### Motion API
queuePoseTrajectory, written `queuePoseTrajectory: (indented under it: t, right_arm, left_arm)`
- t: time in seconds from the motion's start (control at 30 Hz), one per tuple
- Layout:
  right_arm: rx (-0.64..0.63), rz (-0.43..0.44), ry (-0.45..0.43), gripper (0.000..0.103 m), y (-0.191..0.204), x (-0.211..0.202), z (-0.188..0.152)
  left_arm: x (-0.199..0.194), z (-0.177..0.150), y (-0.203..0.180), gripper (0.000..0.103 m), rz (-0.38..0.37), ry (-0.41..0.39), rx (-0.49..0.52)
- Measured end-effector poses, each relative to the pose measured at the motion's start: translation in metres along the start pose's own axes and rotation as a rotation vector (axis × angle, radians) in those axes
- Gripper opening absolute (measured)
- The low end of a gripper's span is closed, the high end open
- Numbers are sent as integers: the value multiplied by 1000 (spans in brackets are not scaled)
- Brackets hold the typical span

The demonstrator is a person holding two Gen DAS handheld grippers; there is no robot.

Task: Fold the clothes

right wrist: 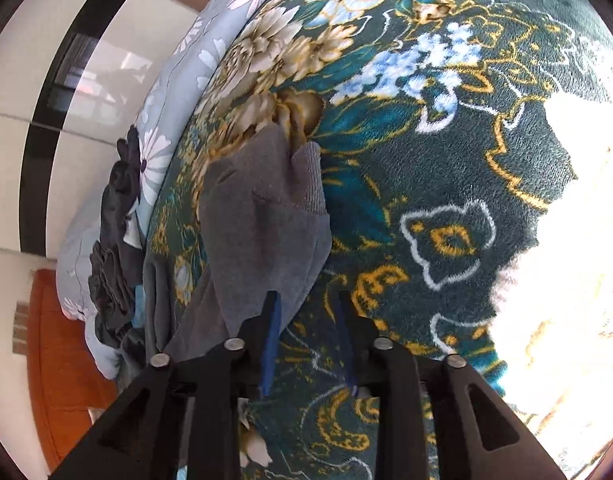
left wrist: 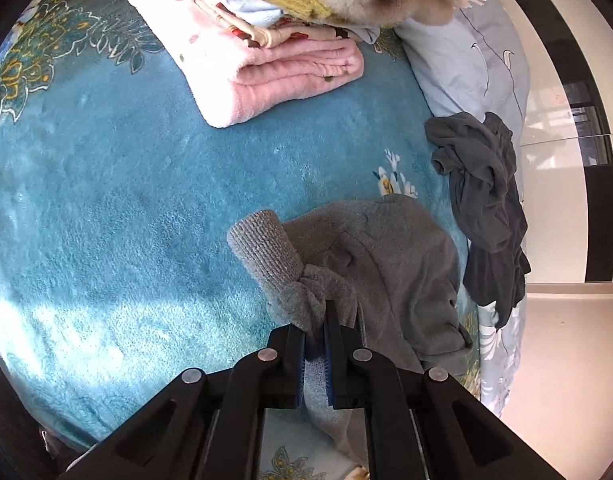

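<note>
A grey knit garment (left wrist: 378, 264) lies on the teal floral blanket (left wrist: 126, 200), its ribbed cuff (left wrist: 266, 244) sticking out to the left. My left gripper (left wrist: 318, 320) is shut on a bunched fold of this garment near the cuff. In the right wrist view the same grey garment (right wrist: 262, 224) lies folded over on the blanket (right wrist: 446, 168). My right gripper (right wrist: 306, 300) stands open just right of the garment's lower edge, with only blanket showing between its blue pads (right wrist: 272, 332).
A stack of folded pink and patterned cloths (left wrist: 274, 56) sits at the far side of the bed. A crumpled dark grey garment (left wrist: 486, 208) hangs at the bed's right edge over a pale blue sheet (left wrist: 466, 60). Glossy cabinet doors (left wrist: 566, 120) stand beyond.
</note>
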State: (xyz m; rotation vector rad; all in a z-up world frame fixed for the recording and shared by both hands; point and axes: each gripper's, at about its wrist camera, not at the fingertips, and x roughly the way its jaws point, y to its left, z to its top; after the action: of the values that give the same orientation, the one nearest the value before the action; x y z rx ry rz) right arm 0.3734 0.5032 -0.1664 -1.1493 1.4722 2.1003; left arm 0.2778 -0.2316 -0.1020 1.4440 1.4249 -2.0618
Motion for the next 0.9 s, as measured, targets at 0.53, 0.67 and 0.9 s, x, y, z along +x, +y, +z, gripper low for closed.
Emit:
queuePoseTrajectory:
  t: [0.53,0.67,0.9]
  right_arm:
    - [33,-150,-19,5,25,51,74]
    - [-78,-54,-101,4,54,6,91]
    - [-279,-108,-210,4,43,-65,79]
  left_arm:
    - [23,-7,-12,8,84,5,82]
    - [16,-10,-21,8,74,-18,140]
    - [35,-12,-23,8,248,99,142]
